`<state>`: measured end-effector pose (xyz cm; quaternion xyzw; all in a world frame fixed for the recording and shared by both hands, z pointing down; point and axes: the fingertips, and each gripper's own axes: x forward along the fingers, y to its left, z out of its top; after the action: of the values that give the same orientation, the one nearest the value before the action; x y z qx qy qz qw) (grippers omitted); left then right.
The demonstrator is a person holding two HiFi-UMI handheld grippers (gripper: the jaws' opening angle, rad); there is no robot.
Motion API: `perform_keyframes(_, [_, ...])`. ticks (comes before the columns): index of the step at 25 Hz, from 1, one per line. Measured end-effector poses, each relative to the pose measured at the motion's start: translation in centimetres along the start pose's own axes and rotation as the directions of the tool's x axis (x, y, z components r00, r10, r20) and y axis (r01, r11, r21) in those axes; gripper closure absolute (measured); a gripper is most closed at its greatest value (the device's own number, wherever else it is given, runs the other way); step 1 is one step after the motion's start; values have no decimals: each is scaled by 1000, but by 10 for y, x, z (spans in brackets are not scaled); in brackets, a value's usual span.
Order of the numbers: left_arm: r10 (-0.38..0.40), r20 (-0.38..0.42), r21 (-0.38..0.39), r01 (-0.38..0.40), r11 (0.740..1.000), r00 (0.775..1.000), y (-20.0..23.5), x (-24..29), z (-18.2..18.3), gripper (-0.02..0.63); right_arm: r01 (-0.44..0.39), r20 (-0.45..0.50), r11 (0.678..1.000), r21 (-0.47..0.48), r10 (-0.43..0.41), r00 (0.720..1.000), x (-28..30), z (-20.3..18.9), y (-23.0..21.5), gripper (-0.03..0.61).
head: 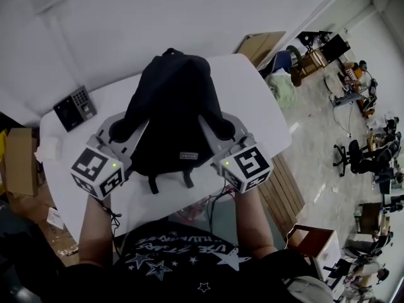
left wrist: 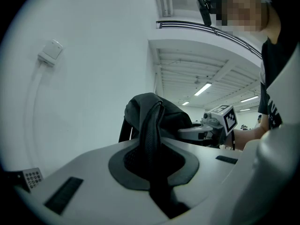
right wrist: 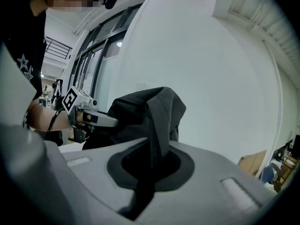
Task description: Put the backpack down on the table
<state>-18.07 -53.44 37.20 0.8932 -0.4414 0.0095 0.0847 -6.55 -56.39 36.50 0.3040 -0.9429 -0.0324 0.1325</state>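
Observation:
A black backpack [head: 173, 112] hangs upright over the white table [head: 259, 100], held by its two shoulder straps. My left gripper [head: 120, 131] is shut on the left strap [left wrist: 151, 139], which runs between its jaws. My right gripper [head: 224, 128] is shut on the right strap [right wrist: 154, 139] in the same way. The left gripper view shows the backpack's top [left wrist: 157, 111] and the right gripper [left wrist: 213, 125] beyond it. Looking along the right gripper's jaws, I see the bag [right wrist: 140, 111] with the left gripper [right wrist: 91, 118] behind it. Whether the bag's bottom touches the table is hidden.
A dark keypad device [head: 74, 108] lies at the table's far left corner, and a small white box [head: 47, 149] sits at its left edge. A cardboard box [head: 19, 160] stands on the floor at the left. A wooden pallet [head: 284, 194] and office chairs [head: 353, 156] are at the right.

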Motion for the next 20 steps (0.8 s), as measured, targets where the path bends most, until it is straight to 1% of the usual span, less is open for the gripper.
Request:
perform_keyframes(5, [-15,53,-25,16,1000,998,-3,-5,-5,575,-36,23,999,17,35,999,-5,-8,6,569])
perform_keyframes(8, [-14,65,-27,16,1000,998,-6,-8,-10,575,-59,46,998,34,57,997,-9,-11,9,568])
perform_keyframes(11, [-2,57,2,2,1000,998,-11,-9,-11,575,-60,55,998,28,58,997,-12,-11,10,566])
perform_keyframes(14, [11,45,23,-12,1000,999,-15,-10,-11,575,-54,45,998,21,53,998,-15,-12,12,560])
perform_keyframes(20, [39,0,72,-39,997,999,-18,-14,-15,574,-32,47,999,6,32,998,-16,-12,17,549])
